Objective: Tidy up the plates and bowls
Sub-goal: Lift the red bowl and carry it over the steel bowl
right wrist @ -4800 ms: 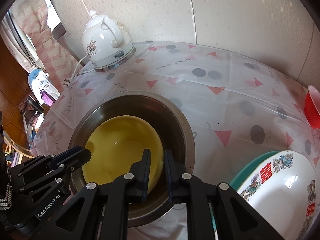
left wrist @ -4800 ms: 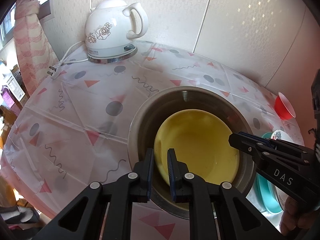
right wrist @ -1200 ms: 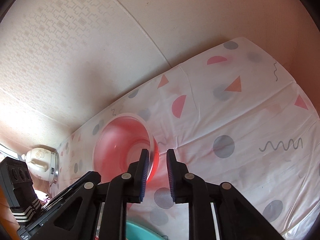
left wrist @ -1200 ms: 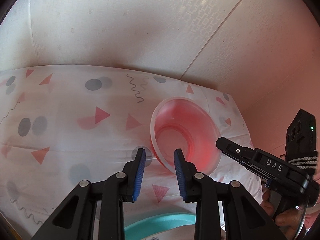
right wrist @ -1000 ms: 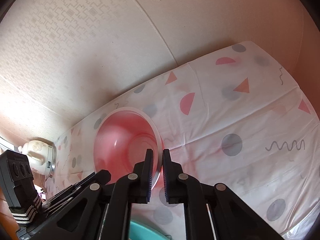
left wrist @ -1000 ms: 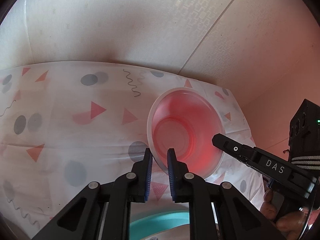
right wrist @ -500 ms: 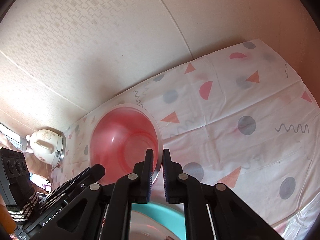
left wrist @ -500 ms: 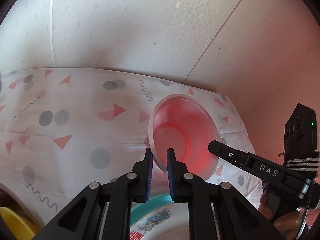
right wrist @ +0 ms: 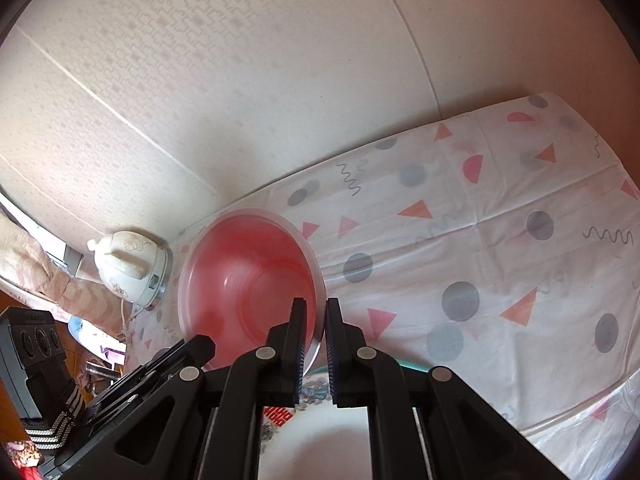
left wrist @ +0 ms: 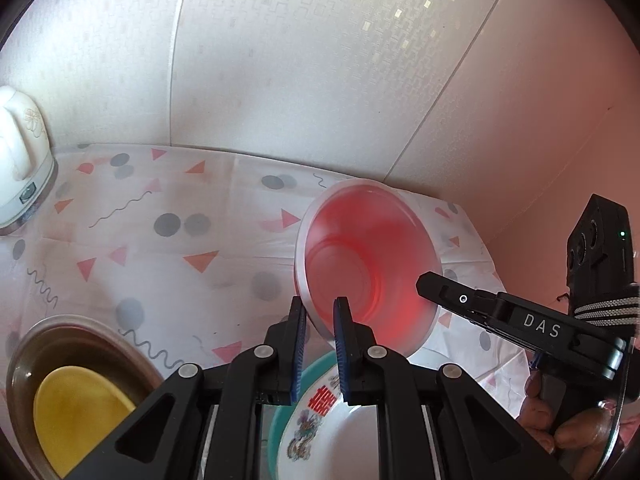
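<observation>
Red bowl (left wrist: 368,264) above patterned tablecloth (left wrist: 168,248); papered wall (left wrist: 304,64)

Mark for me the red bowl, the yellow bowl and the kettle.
red bowl (left wrist: 360,256): left wrist view, on its inner wall.
yellow bowl (left wrist: 76,404): left wrist view, on its inside, within the metal basin.
kettle (right wrist: 128,270): right wrist view, on its white body.

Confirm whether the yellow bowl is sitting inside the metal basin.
Yes, the yellow bowl lies inside the metal basin at the lower left of the left wrist view.
</observation>
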`<action>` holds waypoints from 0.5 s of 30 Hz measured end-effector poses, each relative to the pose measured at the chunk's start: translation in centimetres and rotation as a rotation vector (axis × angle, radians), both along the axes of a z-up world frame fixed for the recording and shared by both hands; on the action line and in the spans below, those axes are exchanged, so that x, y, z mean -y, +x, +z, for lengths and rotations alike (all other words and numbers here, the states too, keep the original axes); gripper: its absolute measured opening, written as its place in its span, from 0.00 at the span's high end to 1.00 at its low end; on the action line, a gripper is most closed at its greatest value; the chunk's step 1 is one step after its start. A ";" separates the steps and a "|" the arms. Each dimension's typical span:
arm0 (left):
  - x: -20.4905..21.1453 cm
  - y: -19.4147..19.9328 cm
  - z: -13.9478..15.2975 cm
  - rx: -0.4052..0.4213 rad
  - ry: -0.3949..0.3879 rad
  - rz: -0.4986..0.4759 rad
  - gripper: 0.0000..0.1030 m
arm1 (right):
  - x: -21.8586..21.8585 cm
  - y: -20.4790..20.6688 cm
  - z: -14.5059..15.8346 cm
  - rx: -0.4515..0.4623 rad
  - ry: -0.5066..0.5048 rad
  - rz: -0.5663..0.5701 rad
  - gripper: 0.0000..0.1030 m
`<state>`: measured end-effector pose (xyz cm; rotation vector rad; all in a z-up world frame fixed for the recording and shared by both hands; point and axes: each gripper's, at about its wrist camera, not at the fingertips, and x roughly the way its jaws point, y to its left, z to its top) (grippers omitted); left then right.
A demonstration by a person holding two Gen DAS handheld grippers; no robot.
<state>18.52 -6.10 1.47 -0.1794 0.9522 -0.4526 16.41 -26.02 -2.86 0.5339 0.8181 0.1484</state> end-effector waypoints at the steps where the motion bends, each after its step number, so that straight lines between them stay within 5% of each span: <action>1: -0.5 -0.3 0.1 0.002 -0.002 0.006 0.87 | -0.5 -0.2 0.1 0.004 0.000 0.008 0.91; 15: -8.1 -4.2 1.0 0.022 -0.037 0.114 0.87 | -7.9 -2.8 0.9 0.030 -0.022 0.141 0.91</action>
